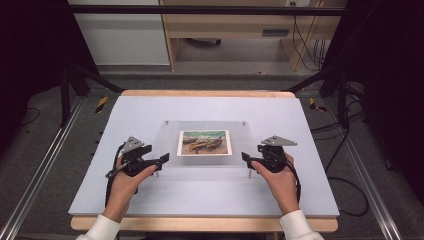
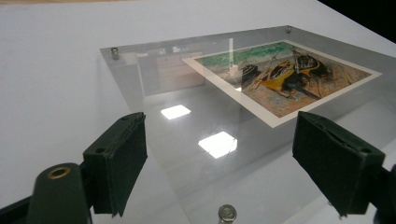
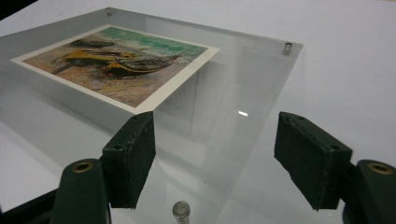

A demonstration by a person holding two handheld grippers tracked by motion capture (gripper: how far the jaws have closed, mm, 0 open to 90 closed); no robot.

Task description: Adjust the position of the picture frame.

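Centrally on the pale worktop (image 1: 150, 195) lies a clear acrylic frame (image 1: 165, 137) on small metal standoffs (image 2: 227, 213), sandwiching a painted print of beached boats (image 1: 204, 142). Just beside its near left corner, the left tool (image 1: 161, 160) points inward with jaws spread wide, gripping nothing. Opposite, at the near right corner, the right tool (image 1: 246, 158) sits equally wide and empty.
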